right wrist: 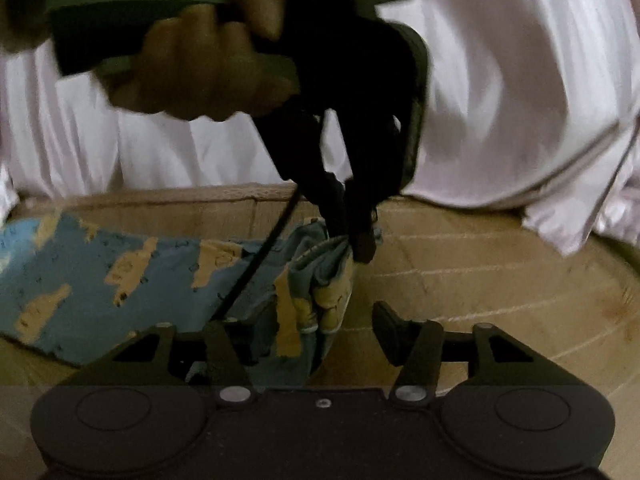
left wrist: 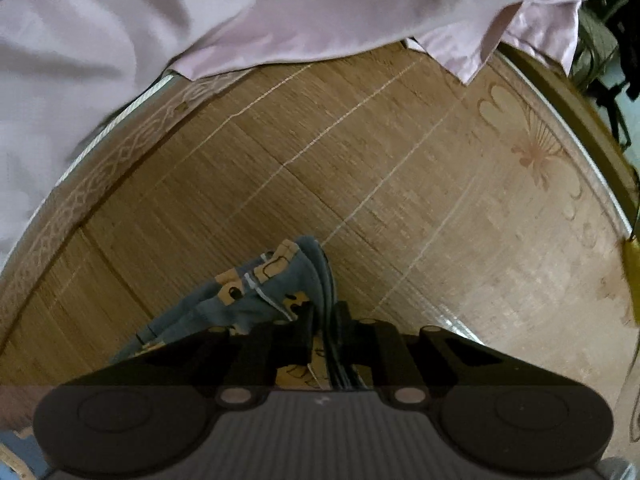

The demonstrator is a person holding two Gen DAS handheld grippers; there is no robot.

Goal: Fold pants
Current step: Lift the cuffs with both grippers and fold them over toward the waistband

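In the right wrist view, the right gripper (right wrist: 324,332) was nearest. Its two fingers stood wide apart and did not squeeze anything. One finger was tucked down beside the cloth, but the other stuck up over the bare mat. The blue pants (right wrist: 120,280) with yellow patches lay partly between them and spread out to one side on the woven mat (right wrist: 480,280).

A little farther off, the left gripper (right wrist: 348,236) came down from above and pinched a bunched corner of the pants. A hand (right wrist: 200,68) held its handle. Behind that was a person's white clothing (right wrist: 520,80).

In the left wrist view, the left gripper's fingers (left wrist: 308,320) were close together, with folds of the pants (left wrist: 256,296) clamped between them. The cloth looked bunched up there. Past it, the mat (left wrist: 360,160) was bare, and pale cloth (left wrist: 160,20) hung at the far edge.

To do this step well, I think the left claw should hold tight and not let the corner slip. The right claw should close on the near edge of the pants, grabbing every layer. Then both could lift and pull gently apart, so the cloth goes flat. A slow pull would likely keep wrinkles out. The black cord (right wrist: 260,256) crossed over the pants and might get caught, so it should be kept clear.
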